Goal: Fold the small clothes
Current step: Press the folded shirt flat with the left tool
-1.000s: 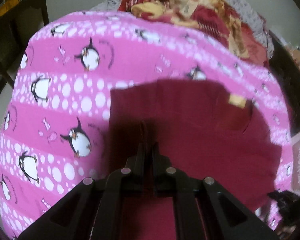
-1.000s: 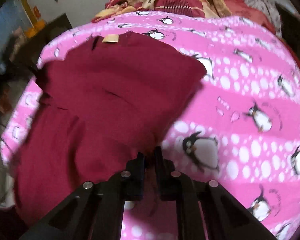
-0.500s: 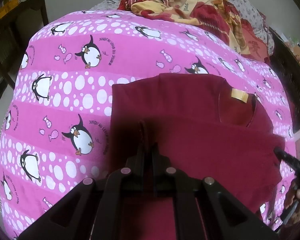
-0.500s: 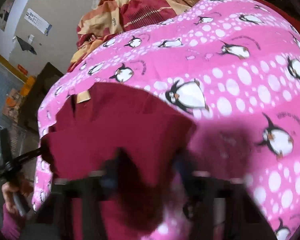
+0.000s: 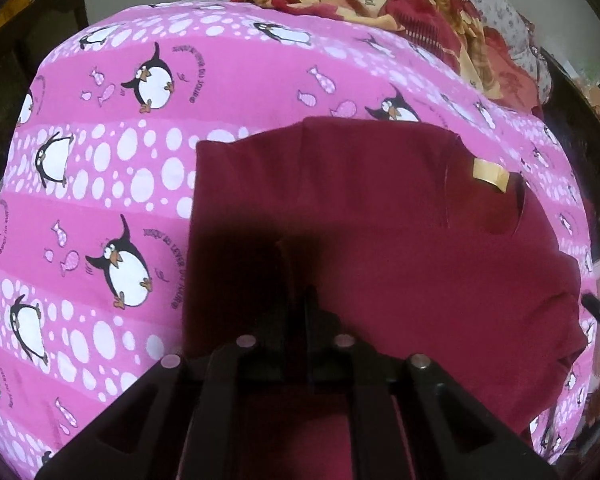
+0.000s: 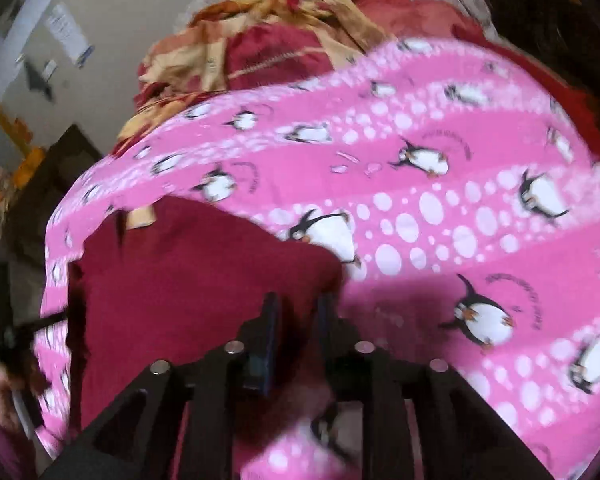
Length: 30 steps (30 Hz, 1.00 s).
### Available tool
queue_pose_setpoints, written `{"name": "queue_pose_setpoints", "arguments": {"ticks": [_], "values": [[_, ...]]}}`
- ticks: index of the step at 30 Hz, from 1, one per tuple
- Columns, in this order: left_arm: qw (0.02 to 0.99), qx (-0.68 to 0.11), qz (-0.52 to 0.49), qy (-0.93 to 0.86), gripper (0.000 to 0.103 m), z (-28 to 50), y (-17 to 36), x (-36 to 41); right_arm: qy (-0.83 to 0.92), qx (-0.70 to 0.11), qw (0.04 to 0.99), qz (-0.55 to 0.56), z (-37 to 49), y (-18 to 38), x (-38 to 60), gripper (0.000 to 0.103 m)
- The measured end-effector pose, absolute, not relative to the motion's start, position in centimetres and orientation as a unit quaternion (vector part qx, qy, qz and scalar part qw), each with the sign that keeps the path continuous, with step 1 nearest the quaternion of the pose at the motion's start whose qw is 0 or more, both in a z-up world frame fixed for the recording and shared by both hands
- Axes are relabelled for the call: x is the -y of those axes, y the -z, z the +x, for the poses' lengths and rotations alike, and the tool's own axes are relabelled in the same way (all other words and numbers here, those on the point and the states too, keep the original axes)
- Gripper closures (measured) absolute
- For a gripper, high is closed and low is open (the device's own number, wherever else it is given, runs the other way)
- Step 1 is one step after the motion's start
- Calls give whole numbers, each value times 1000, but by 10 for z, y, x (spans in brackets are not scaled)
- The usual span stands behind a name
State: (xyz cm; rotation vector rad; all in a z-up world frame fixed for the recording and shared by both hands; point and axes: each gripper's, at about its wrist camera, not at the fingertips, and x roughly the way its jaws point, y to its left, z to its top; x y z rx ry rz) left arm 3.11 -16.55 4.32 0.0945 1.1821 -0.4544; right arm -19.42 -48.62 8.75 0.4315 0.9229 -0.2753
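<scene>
Left wrist: pink penguin bedsheet (image 5: 260,80), crumpled blanket (image 5: 380,0).

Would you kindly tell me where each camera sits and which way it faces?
Left wrist: on the left gripper, angled down at the maroon shirt; its shut fingers show.
Right wrist: on the right gripper, angled down at the shirt's edge; its opening, empty fingers show.
Shared: the shirt, its tan label, the penguin sheet.
</scene>
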Motion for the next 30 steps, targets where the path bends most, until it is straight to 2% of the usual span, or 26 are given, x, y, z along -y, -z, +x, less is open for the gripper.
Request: {"name": "queue_pose_setpoints", "arguments": {"ticks": [2, 6, 9, 11, 14, 15, 16, 22, 23, 24, 25, 26, 30], "values": [[807, -551, 39, 208, 91, 31, -45, 162, 121, -462, 861, 172, -203, -84, 464, 54], [811, -550, 33, 198, 79, 28, -45, 155, 106, -531, 829, 140, -218, -48, 432, 54], [815, -544, 39, 195, 67, 23, -51, 151, 94, -532, 829, 147, -230, -49, 431, 54], [822, -535, 37, 194, 55, 20, -59, 147, 96, -520, 834, 155, -237, -61, 438, 54], [832, -519, 32, 192, 50, 17, -71, 140, 117, -484, 849, 176, -237, -78, 459, 51], [833, -517, 29, 193, 49, 17, -73, 138, 127, -474, 850, 189, -235, -80, 467, 42], [833, -517, 23, 195, 48, 16, -74, 137, 140, -463, 850, 209, -231, -80, 479, 38], [826, -527, 30, 196, 48, 13, -63, 140, 113, -458, 840, 269, -192, -60, 490, 36], [825, -529, 31, 196, 48, 12, -61, 142, 111, -462, 839, 265, -187, -56, 488, 44], [824, -531, 33, 195, 48, 12, -58, 142, 115, -462, 841, 255, -182, -55, 485, 74], [823, -533, 36, 193, 48, 12, -54, 143, 129, -463, 845, 234, -180, -56, 484, 87], [823, -534, 38, 191, 48, 12, -51, 144, 144, -460, 850, 213, -181, -58, 484, 91], [821, -537, 50, 186, 48, 11, -40, 146, 180, -471, 844, 186, -181, -49, 500, 92]]}}
